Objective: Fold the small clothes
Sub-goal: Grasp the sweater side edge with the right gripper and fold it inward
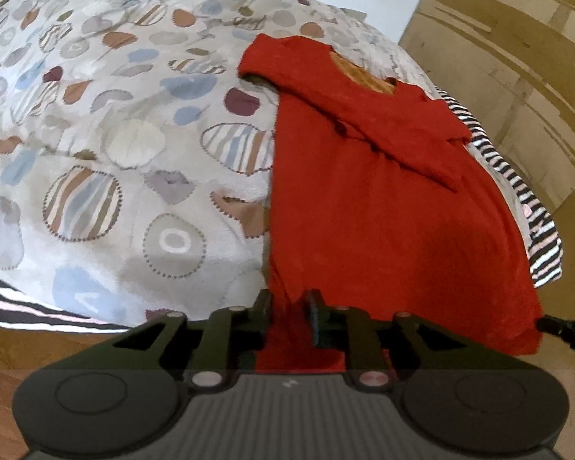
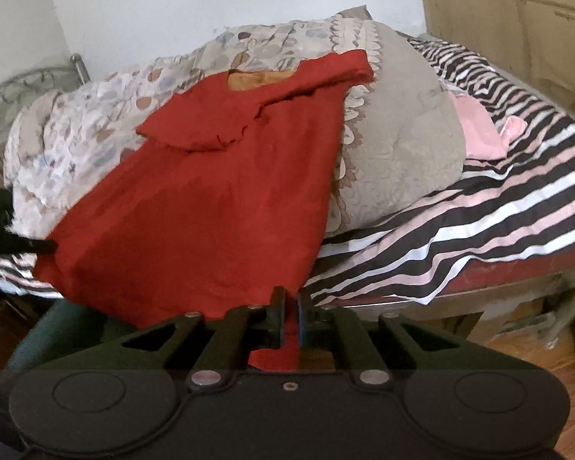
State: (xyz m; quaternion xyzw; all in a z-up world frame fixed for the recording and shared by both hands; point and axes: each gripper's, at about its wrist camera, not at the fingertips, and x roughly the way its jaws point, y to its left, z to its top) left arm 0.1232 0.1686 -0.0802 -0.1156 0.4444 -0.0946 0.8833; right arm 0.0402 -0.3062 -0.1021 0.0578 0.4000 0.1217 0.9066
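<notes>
A bed fills both views, covered by a pale quilt (image 1: pixel 115 153) printed with ovals and circles in blue, brown and stripes, against a white wall (image 2: pixel 211 0). And there's the garment: a red shirt (image 1: pixel 383 211) spread flat across the quilt, neckline at the far end showing an orange lining, one short sleeve folded in over the chest, the hem hanging toward us off the bed's near edge.

Down at that hem, the left gripper (image 1: pixel 289 308) has its jaws a little apart, a strip of red cloth running between them; the gap looks wider than the fabric, so the pads do not seem to be pressing on it. Over at the other hem corner, the right gripper (image 2: pixel 290 306) has its jaws closer together, only a narrow slot, with red cloth threaded through; whether the blue pads actually bite the fabric I cannot tell.

Moving outward: beneath the quilt lies a sheet striped in black, white and pink (image 2: pixel 479 211), running off to the right in the right wrist view and peeking out beside the shirt in the left one. A pink cloth (image 2: pixel 479 130) sits on the stripes beside the quilt's grey underside. Cardboard boxes (image 1: pixel 517 57) stand past the bed, and a metal bed frame (image 2: pixel 30 80) curls at the far left corner.
</notes>
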